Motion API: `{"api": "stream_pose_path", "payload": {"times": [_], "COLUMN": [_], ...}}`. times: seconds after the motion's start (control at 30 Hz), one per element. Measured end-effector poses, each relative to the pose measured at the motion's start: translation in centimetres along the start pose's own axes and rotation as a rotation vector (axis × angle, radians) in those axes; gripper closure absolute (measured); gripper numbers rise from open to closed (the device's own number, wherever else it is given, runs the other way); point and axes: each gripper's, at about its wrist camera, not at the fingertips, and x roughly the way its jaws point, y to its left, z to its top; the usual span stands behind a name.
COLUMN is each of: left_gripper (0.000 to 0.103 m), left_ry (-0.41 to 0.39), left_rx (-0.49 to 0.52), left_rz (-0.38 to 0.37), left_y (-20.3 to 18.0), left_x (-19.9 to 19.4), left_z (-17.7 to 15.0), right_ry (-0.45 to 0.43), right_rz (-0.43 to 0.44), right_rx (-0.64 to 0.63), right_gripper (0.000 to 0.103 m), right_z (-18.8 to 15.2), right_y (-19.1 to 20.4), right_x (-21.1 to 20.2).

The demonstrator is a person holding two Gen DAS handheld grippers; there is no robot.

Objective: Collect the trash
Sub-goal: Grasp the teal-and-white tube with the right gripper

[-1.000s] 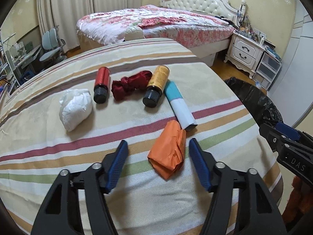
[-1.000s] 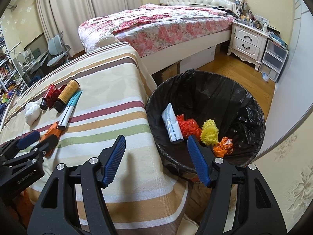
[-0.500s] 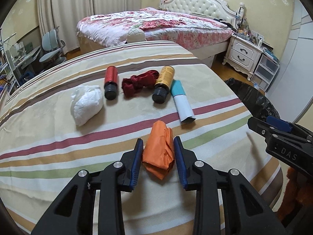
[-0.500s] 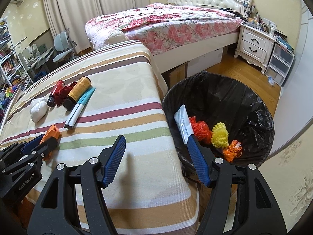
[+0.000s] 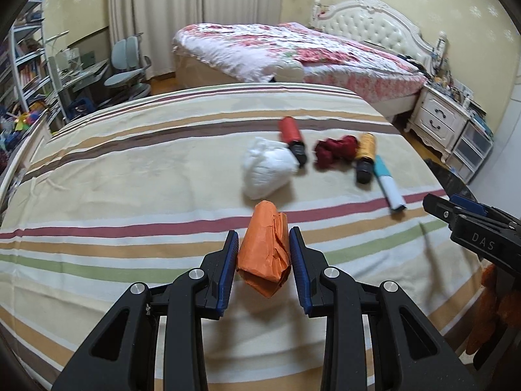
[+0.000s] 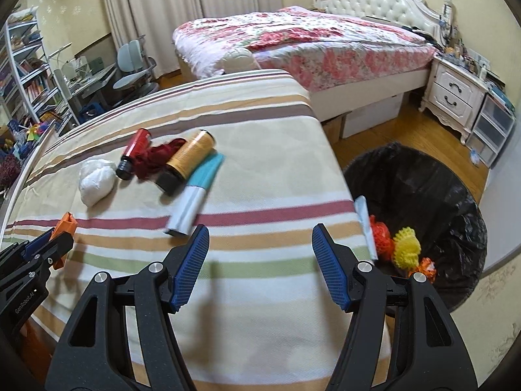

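The crumpled orange paper wad (image 5: 264, 251) lies between the blue pads (image 5: 228, 262) of the left gripper (image 5: 263, 265), both pads pressed against its sides, so we read these tongs as clamped on it. Its long axis runs straight away from the left wrist camera, the narrower end pointing toward the far items and the blunt crumpled end toward the gripper body. Whether it rests on the cloth or is lifted clear of it we cannot tell. In the right wrist view only its orange tip (image 6: 66, 222) shows beyond the left tongs.

Beyond the wad, on the striped cream tablecloth (image 5: 130, 195), we see a white crumpled paper ball (image 5: 267, 171), a red cylindrical bottle with a black cap (image 5: 293, 140), a dark red crumpled cloth (image 5: 335, 150), a yellow-orange bottle with a black cap (image 5: 364, 158) and a teal-and-white tube (image 5: 389, 185), set close together in a loose row. The cloth to the left of the wad and near the front edge is bare.

The right gripper (image 6: 260, 265) hovers above the front right part of the cloth with its fingers spread wide and holding nothing. Just past the table's right edge stands a round bin lined with a black plastic bag (image 6: 423, 189), containing orange, yellow and white scraps (image 6: 403, 251).
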Motion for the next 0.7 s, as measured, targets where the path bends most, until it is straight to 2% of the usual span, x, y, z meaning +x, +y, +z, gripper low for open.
{"api": "stream_pose_path", "payload": {"times": [0.3, 0.47, 0.53, 0.67, 0.7], "left_gripper": [0.070, 0.070, 0.070, 0.070, 0.070], "left_ry": [-0.007, -0.002, 0.000, 0.008, 0.010], "left_rx": [-0.080, -0.103, -0.105, -0.109, -0.110], "left_rz": [0.060, 0.067, 0.064, 0.055, 0.052], "left_y": [4.8, 6.2, 6.4, 6.6, 6.5], "left_x": [0.7, 1.3, 1.4, 1.6, 1.7], "left_z": [0.8, 1.2, 1.3, 1.2, 1.1], "right_ry": [0.027, 0.056, 0.052, 0.048, 0.048], "right_rz": [0.006, -0.021, -0.033, -0.037, -0.037], "right_rx": [-0.074, -0.100, -0.111, -0.111, -0.111], "right_gripper": [0.039, 0.058, 0.063, 0.084, 0.084], "right_z": [1.9, 2.2, 2.2, 1.9, 1.8], "right_y": [3.5, 4.3, 4.4, 4.2, 4.1], "right_x": [2.8, 4.1, 4.0, 3.6, 3.5]}}
